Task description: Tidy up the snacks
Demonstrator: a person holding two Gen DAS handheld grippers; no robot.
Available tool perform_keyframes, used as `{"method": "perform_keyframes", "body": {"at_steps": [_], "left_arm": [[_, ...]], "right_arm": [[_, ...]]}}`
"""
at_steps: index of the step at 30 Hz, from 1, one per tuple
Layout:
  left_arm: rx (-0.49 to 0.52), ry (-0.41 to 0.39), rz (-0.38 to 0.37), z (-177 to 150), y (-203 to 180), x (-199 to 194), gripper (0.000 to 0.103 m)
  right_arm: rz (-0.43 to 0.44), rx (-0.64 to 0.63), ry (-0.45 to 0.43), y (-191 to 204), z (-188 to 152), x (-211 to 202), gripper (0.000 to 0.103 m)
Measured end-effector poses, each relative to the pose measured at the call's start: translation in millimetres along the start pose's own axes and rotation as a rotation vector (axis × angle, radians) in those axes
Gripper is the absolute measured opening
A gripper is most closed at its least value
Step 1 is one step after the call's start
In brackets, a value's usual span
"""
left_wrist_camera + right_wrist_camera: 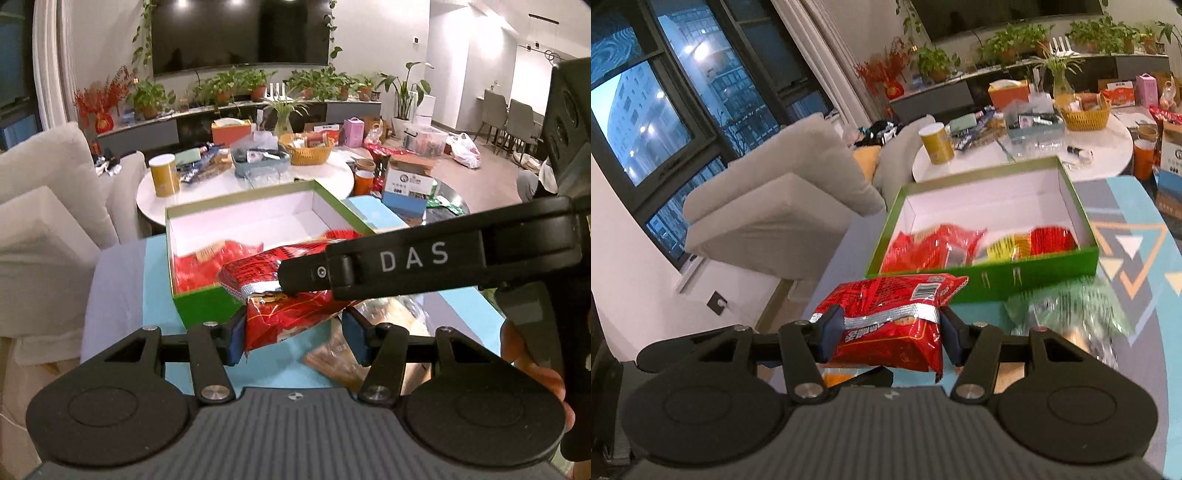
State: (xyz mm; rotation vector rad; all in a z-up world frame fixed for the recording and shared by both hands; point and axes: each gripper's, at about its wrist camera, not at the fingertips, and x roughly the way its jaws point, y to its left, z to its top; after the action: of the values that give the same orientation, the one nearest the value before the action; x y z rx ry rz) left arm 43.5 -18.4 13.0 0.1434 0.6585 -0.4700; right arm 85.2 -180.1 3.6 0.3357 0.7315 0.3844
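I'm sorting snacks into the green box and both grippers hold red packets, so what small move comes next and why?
Probably carry the right gripper and its red packet forward over the green box, since the box stands just ahead with bare floor behind the packets in it.

One green box (982,284) on the table holds three snack packets: two red (934,245), one yellow (1006,247). Two more red packets (886,325) are held in two grippers (886,338) (one apiece); one green packet (1071,310) lies beside the box.
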Motion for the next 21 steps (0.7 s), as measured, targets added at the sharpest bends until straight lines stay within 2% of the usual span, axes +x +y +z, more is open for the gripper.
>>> {"method": "perform_keyframes", "body": {"at_steps": [11, 21], "left_arm": [[0.008, -0.002, 0.04, 43, 21, 36, 0.051], [0.015, 0.04, 0.066, 63, 42, 79, 0.051]], "right_arm": [[0.023, 0.012, -0.049, -12, 39, 28, 0.029], [0.027, 0.029, -0.036, -25, 61, 64, 0.029]]}}
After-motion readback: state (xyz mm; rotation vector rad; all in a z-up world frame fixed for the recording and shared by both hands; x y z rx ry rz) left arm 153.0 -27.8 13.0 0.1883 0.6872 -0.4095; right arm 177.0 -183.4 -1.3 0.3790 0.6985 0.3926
